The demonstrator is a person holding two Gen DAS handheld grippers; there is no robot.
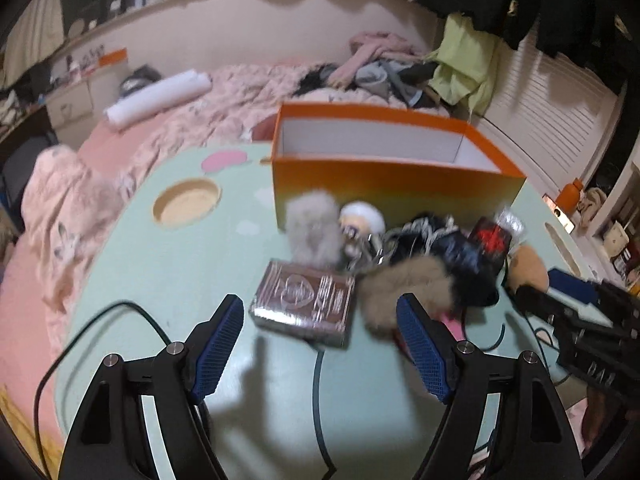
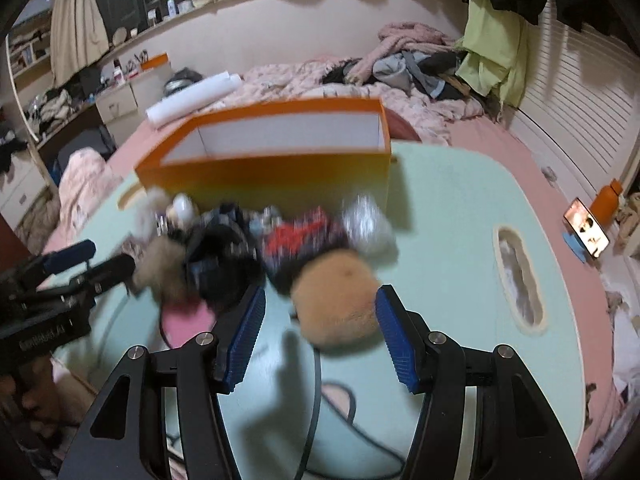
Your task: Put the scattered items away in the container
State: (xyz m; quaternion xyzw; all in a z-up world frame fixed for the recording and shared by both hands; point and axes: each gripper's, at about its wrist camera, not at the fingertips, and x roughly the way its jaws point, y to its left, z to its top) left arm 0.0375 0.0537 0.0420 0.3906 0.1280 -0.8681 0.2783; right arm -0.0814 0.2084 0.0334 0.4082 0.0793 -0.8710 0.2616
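Fingers of left gripper and right gripper spread, empty; blurred fluffy clutter heap before open orange cardboard box, items indistinct.

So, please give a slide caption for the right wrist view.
Open right tongs near a tan plush ball before the orange box.

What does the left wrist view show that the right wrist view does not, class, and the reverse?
Only the left wrist view shows the shiny brown packet and the round recess in the table. Only the right wrist view shows the lit phone and the long oval slot. Both share the empty orange box, the tan fluffy ball and the green table.
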